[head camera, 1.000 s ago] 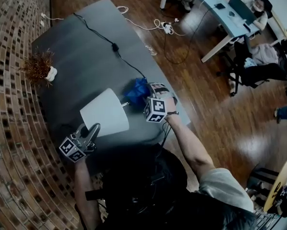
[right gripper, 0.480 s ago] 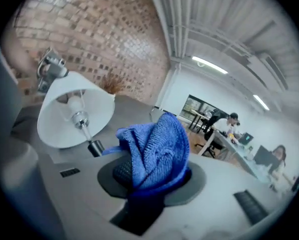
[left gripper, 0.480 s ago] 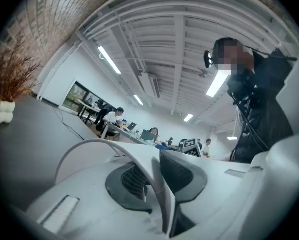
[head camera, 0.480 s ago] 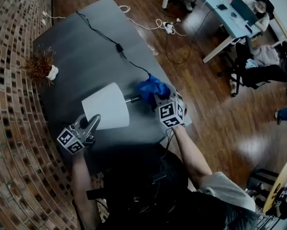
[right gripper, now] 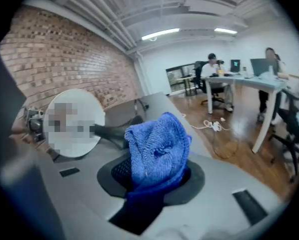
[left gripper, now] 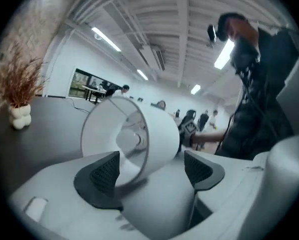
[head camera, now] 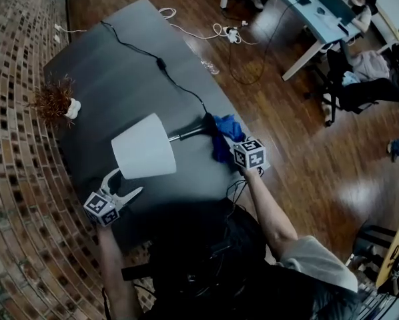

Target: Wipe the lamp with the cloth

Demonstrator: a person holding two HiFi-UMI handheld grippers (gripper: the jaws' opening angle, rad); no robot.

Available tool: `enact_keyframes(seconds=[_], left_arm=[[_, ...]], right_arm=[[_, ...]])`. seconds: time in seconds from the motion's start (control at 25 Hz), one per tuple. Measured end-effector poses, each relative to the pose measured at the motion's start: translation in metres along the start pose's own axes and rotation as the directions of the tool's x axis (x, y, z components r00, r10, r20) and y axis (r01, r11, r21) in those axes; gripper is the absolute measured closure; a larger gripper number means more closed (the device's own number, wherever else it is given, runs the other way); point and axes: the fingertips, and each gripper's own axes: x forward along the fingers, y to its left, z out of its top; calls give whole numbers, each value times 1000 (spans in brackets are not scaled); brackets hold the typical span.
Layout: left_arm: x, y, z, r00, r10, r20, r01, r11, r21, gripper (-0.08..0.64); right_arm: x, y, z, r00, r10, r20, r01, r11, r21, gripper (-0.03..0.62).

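Lamp (head camera: 149, 147) lies on its side across the table's (head camera: 113, 72) near half: white shade (left gripper: 157, 134) toward the near-left corner, base (head camera: 208, 122) at the right edge. Room to move is the far half, crossed only by the black cord (head camera: 161, 64); a dried plant in a white vase (head camera: 55, 101) sits at the left edge. My left gripper (head camera: 126, 184) sits low at the shade's near rim. Its jaws have just been opening and are now wide, rim ahead of the pads, not pinched. My right gripper (head camera: 234, 144), forearm stretched over the near-right corner, is clamped on the blue cloth (head camera: 225, 129) beside the base.
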Motion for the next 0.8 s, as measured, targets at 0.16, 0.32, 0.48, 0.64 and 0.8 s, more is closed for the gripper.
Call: enact_keyframes(seconds=[0.16,0.32,0.48,0.64,0.8], left_arm=[[24,19,-6,972,221,-77,-189,935,300,189],[30,23,29,973,230,-19,-214,930,298,334],[36,-19,65,999,51,-12,-48,976,215,399],[30,-57,109,996,-77,-38,75,996,-42,436],[22,-72,168,994,-90,-55,78,976,-201,528]], right_arm=[[27,12,26,994,106,8,-104,984,-146,480],[46,6,49,979,204,-16,-204,970,-136,485],[65,0,68,970,238,-41,-241,965,-99,489],[84,10,71,953,289,-93,-297,949,-104,489],[103,53,65,919,367,-143,-386,912,-139,489]])
